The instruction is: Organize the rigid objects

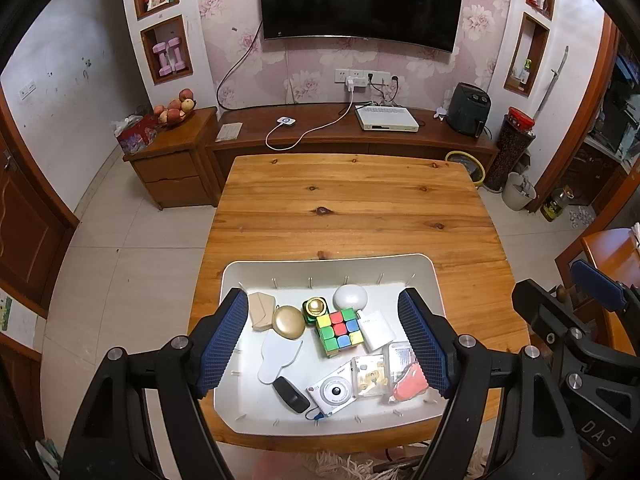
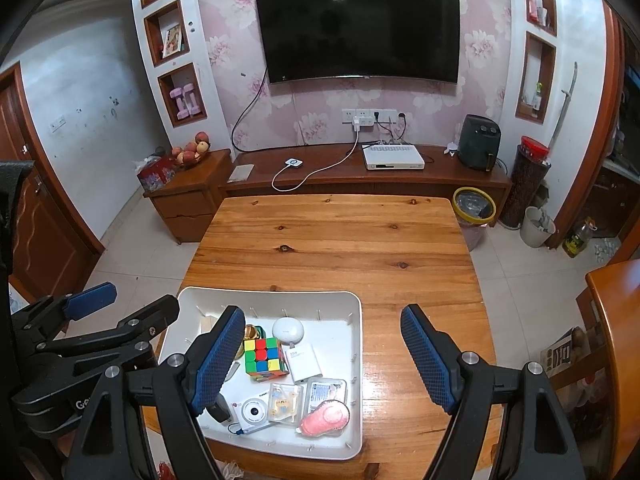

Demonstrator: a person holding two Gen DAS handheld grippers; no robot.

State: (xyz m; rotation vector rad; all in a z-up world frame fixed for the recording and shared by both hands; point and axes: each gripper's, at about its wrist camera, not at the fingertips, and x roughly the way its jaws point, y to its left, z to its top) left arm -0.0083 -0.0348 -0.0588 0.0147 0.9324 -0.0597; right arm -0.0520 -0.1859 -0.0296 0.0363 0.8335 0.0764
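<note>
Left tongs [image 1: 328, 336] (open) hover over tray [image 1: 320, 270].

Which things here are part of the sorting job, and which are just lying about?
For the job: white tray, colour cube, small white camera, gold round case, white charger, black remote, pink pouch.

Lying about: television, set-top box, fruit bowl, air fryer, dumbbells.
</note>
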